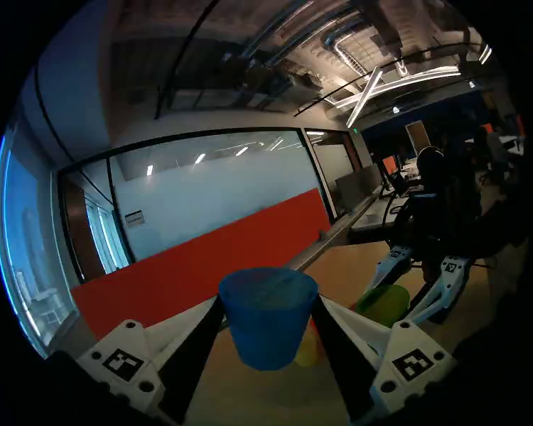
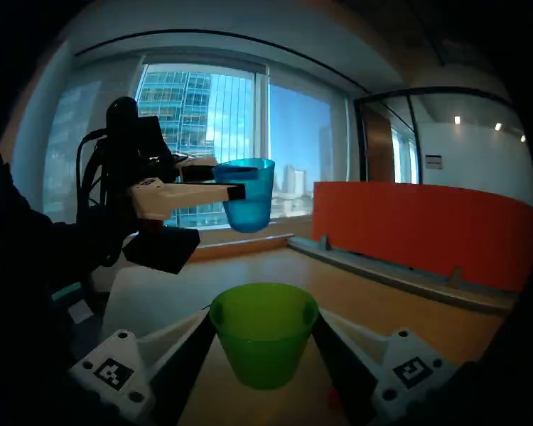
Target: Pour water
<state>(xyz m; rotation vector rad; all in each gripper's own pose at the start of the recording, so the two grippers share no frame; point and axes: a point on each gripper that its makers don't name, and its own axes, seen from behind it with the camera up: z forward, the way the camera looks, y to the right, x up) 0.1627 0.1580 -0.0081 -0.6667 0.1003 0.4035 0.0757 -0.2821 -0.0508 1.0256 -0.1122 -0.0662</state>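
Left gripper view: the left claw [image 1: 268,302] is clamped on the blue cup [image 1: 268,334], a smooth, tapered plastic tumbler. It's upright, so no pour yet. Right gripper view: the right claw [image 2: 264,312] pinches the green cup [image 2: 264,344], the same glossy tapered plastic, low over the pale wooden table [image 2: 380,305]. The blue cup hangs higher beyond it, level. I judge the tilting is all to come.

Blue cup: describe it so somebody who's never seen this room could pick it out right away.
Look toward the big window with the city towers. In front of it the left gripper hangs in the air, and the blue cup sits upright between its jaws. It is see-through blue and held high, unlike the green cup lower down.
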